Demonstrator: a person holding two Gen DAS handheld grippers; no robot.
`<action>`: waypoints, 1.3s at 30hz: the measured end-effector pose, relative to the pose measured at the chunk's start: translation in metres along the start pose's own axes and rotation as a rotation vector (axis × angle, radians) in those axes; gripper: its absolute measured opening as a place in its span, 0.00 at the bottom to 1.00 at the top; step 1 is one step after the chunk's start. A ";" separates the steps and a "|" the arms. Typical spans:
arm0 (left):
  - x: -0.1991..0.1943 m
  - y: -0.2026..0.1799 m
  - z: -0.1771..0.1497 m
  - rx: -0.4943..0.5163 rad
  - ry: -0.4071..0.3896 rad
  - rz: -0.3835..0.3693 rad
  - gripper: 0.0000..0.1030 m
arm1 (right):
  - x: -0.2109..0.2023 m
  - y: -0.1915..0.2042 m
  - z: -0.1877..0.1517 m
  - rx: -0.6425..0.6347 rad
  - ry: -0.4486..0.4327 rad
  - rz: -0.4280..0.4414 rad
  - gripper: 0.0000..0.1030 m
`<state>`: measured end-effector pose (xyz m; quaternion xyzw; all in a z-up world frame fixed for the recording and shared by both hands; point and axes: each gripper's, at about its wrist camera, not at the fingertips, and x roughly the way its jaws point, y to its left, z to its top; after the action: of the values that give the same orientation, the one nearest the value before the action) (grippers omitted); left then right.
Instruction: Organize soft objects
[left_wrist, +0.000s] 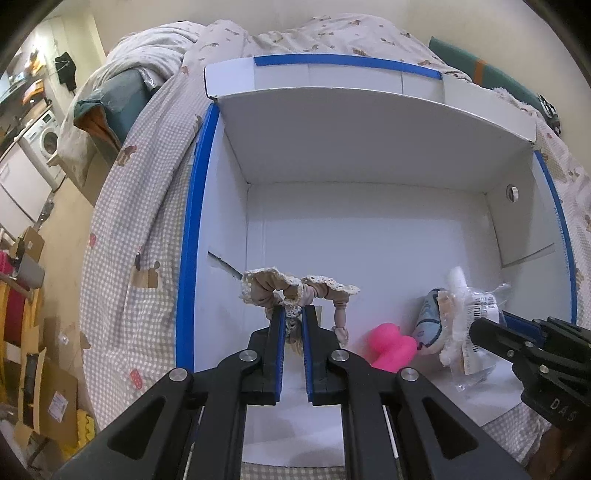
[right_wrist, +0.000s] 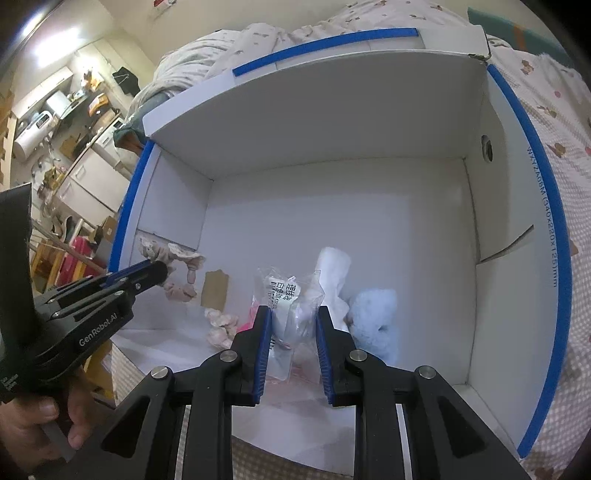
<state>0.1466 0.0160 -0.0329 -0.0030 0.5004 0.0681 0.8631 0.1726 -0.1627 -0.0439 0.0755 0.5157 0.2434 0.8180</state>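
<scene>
Inside the white box, the left hand-held gripper clamps a lace-trimmed scrunchie while the right hand-held gripper grips a clear plastic packet.

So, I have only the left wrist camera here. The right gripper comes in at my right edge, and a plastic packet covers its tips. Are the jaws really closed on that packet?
Observer: Yes. In the right wrist view the clear packet sits between both pads of the right gripper, and they pinch it.
Operator: Good. Is there something on the box floor that my own gripper hides from me?
Observer: A brown card tag lies flat on the floor of the box, just to the right of the scrunchie held in your left gripper.
</scene>
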 end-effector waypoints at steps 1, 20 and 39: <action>0.000 -0.002 0.000 0.006 -0.001 0.000 0.08 | 0.000 0.000 0.000 0.002 0.000 0.001 0.25; -0.011 -0.003 -0.005 0.016 -0.014 -0.041 0.52 | -0.016 -0.009 0.000 0.043 -0.066 0.007 0.69; -0.082 0.023 -0.042 -0.030 -0.085 -0.023 0.53 | -0.072 0.000 -0.020 0.043 -0.183 -0.020 1.00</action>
<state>0.0674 0.0264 0.0185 -0.0188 0.4620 0.0655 0.8842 0.1299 -0.1999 0.0052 0.1099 0.4448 0.2164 0.8621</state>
